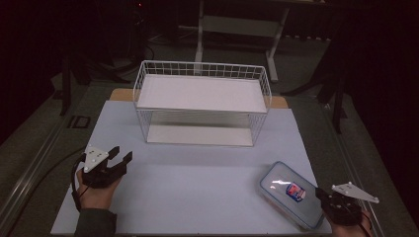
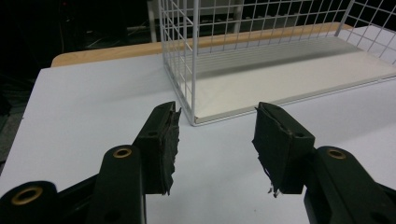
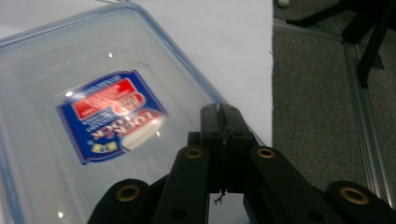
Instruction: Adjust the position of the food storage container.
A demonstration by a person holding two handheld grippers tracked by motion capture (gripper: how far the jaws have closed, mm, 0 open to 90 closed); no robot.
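A clear plastic container [image 1: 289, 192] with a blue rim and a red-and-blue label lies flat on the white sheet at the front right. My right gripper [image 1: 319, 192] sits at its near right edge. In the right gripper view the jaws [image 3: 223, 111] are pressed together, tips over the blue rim of the container [image 3: 93, 93], with nothing visible between them. My left gripper [image 1: 122, 152] rests at the front left, open and empty. In the left gripper view its jaws [image 2: 215, 108] point at the near corner of the white wire rack [image 2: 280, 70].
The two-tier white wire rack [image 1: 202, 94] stands at the back middle of the white sheet [image 1: 197, 187], both shelves bare. A wooden board edge [image 1: 121, 94] shows behind it. Dark floor, table legs and cables surround the table.
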